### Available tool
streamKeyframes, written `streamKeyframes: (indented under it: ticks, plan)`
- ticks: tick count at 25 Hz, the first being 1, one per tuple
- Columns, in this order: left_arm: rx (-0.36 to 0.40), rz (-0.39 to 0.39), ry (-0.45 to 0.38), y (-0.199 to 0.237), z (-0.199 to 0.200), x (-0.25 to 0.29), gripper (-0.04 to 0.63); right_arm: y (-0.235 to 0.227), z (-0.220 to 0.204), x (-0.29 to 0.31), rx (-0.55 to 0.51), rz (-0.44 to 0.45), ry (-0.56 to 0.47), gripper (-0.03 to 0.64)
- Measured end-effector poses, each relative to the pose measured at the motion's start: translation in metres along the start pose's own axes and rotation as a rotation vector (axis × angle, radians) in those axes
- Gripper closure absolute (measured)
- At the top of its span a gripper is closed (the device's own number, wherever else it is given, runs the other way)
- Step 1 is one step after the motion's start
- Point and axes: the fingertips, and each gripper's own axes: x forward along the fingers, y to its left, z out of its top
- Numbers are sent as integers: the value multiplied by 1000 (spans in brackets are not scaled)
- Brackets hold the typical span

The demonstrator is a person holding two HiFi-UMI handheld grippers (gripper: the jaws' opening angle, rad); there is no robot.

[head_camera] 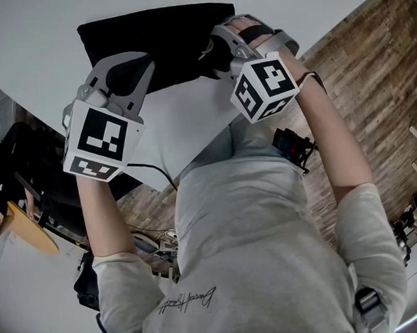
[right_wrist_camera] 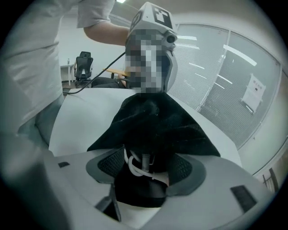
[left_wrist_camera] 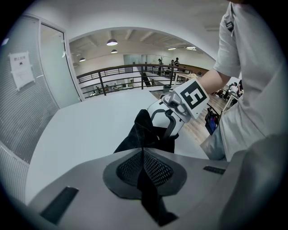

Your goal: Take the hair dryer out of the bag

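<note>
The black fabric bag (head_camera: pixel 157 38) lies on the white table (head_camera: pixel 36 39). My left gripper (head_camera: pixel 127 79) is at its near left edge, shut on a fold of the black cloth (left_wrist_camera: pixel 144 134) and lifting it. My right gripper (head_camera: pixel 218 51) is at the bag's right end with its jaws wide open. In the right gripper view the bag's mouth (right_wrist_camera: pixel 157 121) sits between the pads (right_wrist_camera: pixel 105 164), and a loop of white cord (right_wrist_camera: pixel 135 168) shows inside it. The hair dryer's body is hidden by the cloth.
The table's near edge runs diagonally just below the grippers, with wooden floor (head_camera: pixel 372 58) beyond it at the right. A black cable (head_camera: pixel 159 169) hangs off the table edge. An office chair (right_wrist_camera: pixel 83 63) stands further off. Glass walls border the table's far side.
</note>
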Motion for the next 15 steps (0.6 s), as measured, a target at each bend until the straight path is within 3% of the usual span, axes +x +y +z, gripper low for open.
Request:
streamKeyframes:
  ticks: [5, 9, 15]
  plan:
    - [-8, 1, -6, -2, -1, -2, 575, -2, 0, 8, 77, 73, 10, 330]
    - [-10, 1, -8, -2, -2, -4, 575, 7, -9, 7, 56, 167, 69, 330]
    - [-11, -1, -10, -3, -1, -2, 575, 3, -1, 14, 86, 178, 97, 331]
